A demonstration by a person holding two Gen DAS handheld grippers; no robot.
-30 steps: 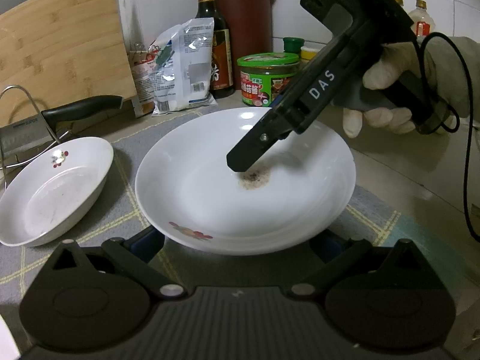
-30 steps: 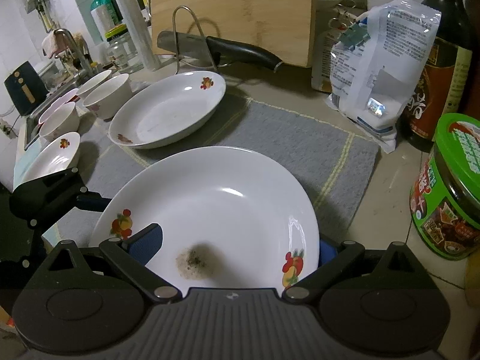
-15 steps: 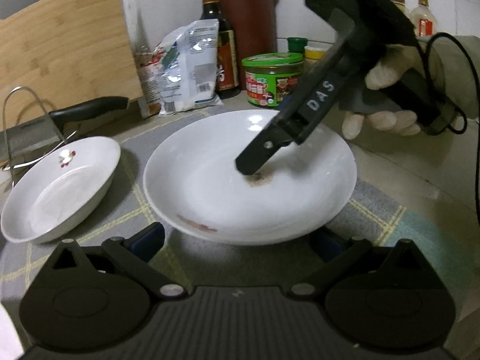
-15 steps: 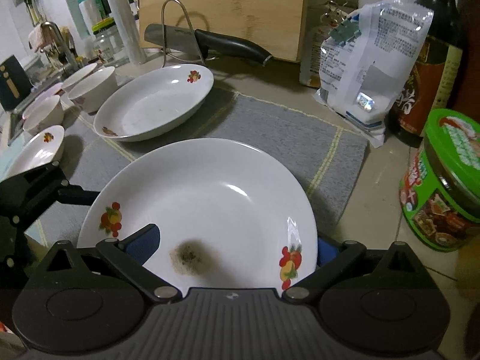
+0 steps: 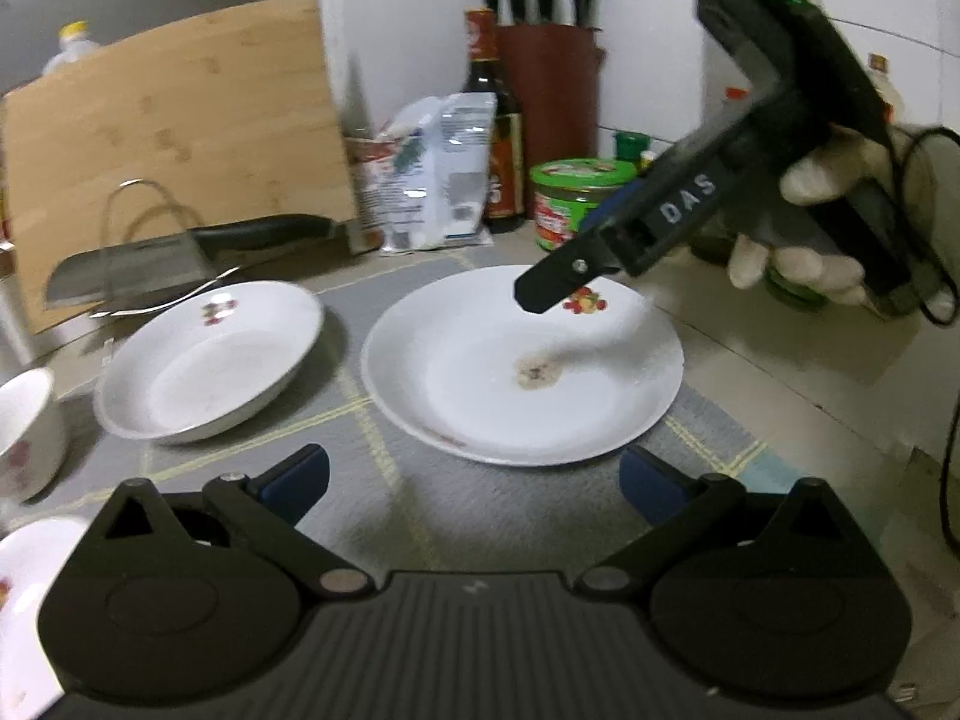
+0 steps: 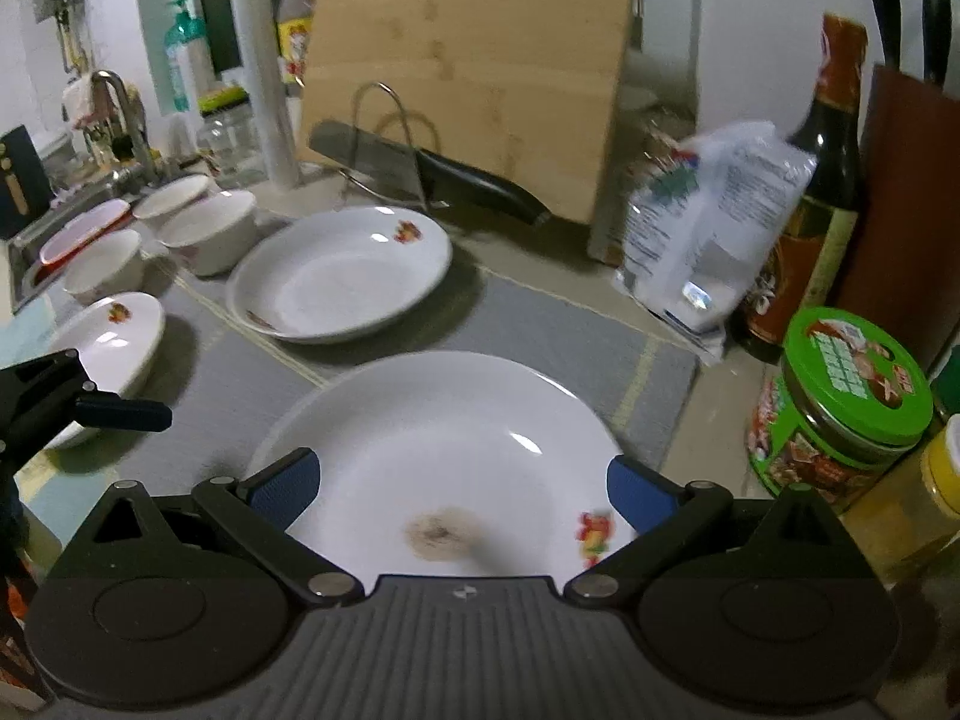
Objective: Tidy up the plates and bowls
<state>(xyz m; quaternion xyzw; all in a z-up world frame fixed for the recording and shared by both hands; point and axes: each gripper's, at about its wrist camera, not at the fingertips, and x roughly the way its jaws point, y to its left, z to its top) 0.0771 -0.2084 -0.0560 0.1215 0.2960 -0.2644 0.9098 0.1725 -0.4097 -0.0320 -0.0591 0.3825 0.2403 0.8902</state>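
Note:
A white plate (image 5: 522,396) with a brown stain in its middle lies on the grey mat (image 5: 384,498), and the right wrist view shows the plate (image 6: 444,438) too. My left gripper (image 5: 474,480) is open, just short of its near rim. A gloved hand (image 5: 810,228) holds my right gripper (image 5: 543,297) above the far rim; that gripper (image 6: 459,489) is open with nothing in it. A second deep plate (image 5: 210,354) sits to the left. Beyond that deep plate (image 6: 342,276) stand several bowls (image 6: 210,228) and a small flowered bowl (image 6: 114,342).
A cleaver (image 5: 138,270) rests on a wire rack before a bamboo board (image 5: 174,138). A white bag (image 5: 432,174), a dark sauce bottle (image 5: 492,138) and a green-lidded jar (image 6: 840,414) line the back right. The sink (image 6: 72,222) lies far left.
Both grippers have drawn back from the stained plate. The right one has risen off the plate's middle toward its far rim. The plate now lies flat and farther from the left gripper.

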